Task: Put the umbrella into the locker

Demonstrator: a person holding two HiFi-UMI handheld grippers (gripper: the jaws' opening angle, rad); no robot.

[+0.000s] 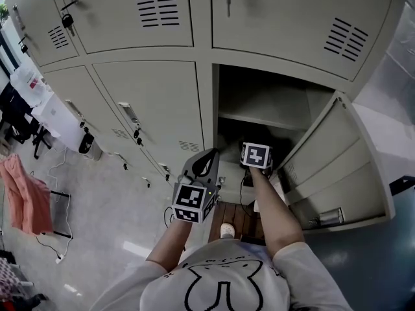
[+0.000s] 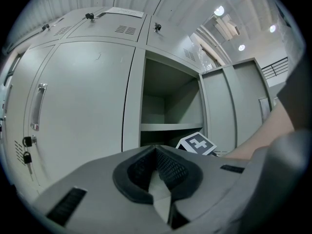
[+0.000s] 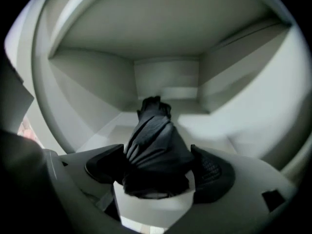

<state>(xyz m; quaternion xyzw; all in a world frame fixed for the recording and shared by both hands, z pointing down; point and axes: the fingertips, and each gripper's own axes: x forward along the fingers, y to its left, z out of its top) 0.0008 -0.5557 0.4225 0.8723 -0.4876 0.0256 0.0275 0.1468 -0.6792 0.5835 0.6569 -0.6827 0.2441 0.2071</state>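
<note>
Black umbrella (image 3: 153, 150) lies inside the locker (image 1: 259, 105) between the right gripper's (image 3: 157, 165) spread jaws, seemingly unpinched; that arm reaches in, tilted downward. Outside, the left gripper (image 2: 156, 150), jaws together, points level.

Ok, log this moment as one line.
stage: umbrella inside open locker | right gripper: jaws apart, umbrella between them | left gripper: jaws together, empty, outside locker

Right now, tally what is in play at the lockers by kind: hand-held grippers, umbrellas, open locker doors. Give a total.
Hand-held grippers: 2 (left hand-held gripper, right hand-held gripper)
Umbrella: 1
Open locker door: 1
Total: 4
</note>
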